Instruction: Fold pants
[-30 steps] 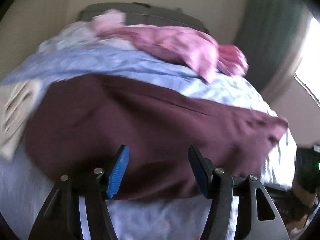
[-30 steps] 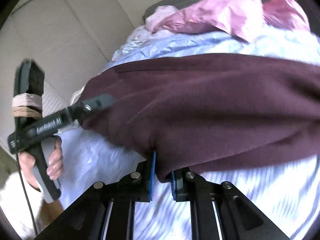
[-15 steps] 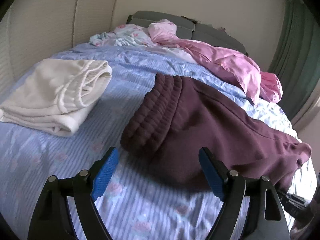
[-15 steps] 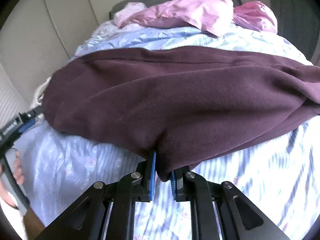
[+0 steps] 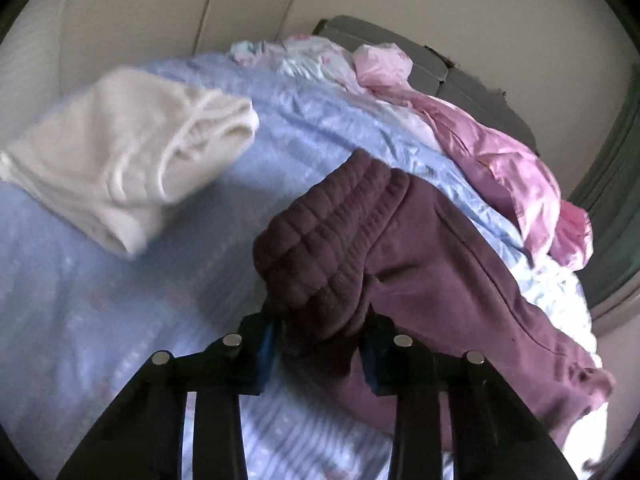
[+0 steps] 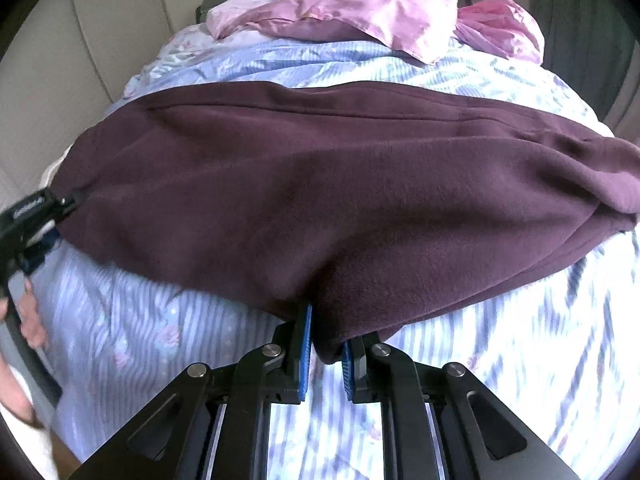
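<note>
Maroon sweatpants (image 6: 340, 184) lie across a blue striped bed, waistband to the left, legs to the right. In the left wrist view my left gripper (image 5: 318, 350) is shut on the ribbed waistband (image 5: 324, 248) of the sweatpants. In the right wrist view my right gripper (image 6: 325, 350) is shut on the near edge of the sweatpants around their middle. The left gripper also shows in the right wrist view (image 6: 60, 206), at the pants' left end, with the person's hand on its handle.
A folded cream garment (image 5: 120, 160) lies on the bed to the left of the waistband. A pink garment (image 6: 360, 16) and floral bedding (image 5: 296, 56) are piled at the head of the bed. A beige wall runs along the left side; a green curtain (image 5: 612, 184) hangs at the right.
My left gripper has moved in on the waistband and shut on it; half a second ago it was open and short of it. The right gripper keeps its hold on the pants' near edge.
</note>
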`<state>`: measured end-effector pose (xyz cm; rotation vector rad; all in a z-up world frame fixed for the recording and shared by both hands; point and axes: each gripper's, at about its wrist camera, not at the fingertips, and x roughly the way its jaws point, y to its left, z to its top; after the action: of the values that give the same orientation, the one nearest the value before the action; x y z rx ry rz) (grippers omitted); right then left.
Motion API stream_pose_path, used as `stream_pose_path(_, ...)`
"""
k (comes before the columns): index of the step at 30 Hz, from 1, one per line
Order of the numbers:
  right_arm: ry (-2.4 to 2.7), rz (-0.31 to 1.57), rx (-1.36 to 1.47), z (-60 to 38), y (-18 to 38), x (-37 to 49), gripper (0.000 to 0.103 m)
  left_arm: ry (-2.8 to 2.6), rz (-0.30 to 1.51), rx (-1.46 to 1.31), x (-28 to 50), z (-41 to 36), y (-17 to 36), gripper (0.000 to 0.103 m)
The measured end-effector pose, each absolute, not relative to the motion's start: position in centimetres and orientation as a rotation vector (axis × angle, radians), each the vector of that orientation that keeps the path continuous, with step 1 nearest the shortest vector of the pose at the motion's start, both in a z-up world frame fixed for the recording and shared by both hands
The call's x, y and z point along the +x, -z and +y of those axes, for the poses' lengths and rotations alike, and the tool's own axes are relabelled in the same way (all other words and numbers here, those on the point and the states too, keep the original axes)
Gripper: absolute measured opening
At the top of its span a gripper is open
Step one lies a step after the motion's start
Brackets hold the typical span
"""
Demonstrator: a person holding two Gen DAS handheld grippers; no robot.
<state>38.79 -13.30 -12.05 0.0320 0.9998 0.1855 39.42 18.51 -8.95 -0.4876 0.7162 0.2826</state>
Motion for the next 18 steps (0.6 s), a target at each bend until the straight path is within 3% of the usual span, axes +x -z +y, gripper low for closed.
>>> stream_pose_path(9, -0.231, 1.037, 0.026, -13.6, 13.6, 37.0, 0.014, -0.356, 0.83, -0.391, 39.9, 18.4, 11.6, 0.038)
stream_pose_path(12, -0.222, 1.04, 0.008, -13.4, 14.6, 37.0, 0.014, -0.363, 0.841, -0.378, 40.0, 18.7, 12.2, 0.046)
stream_pose_path(15, -0.21, 1.037, -0.004, -13.2, 14.8, 37.0, 0.015, -0.402, 0.831, -0.338, 39.8, 18.8, 12.2, 0.071)
stream_pose_path(16, -0.209, 1.033, -0.005, -13.2, 14.8, 36.9, 0.016, -0.424, 0.828, -0.309, 39.6, 18.8, 12.1, 0.084)
stream_pose_path(18, -0.203, 1.026, -0.017, -13.1, 14.8, 36.9, 0.019, -0.406, 0.824, -0.286, 38.9, 19.0, 11.7, 0.089)
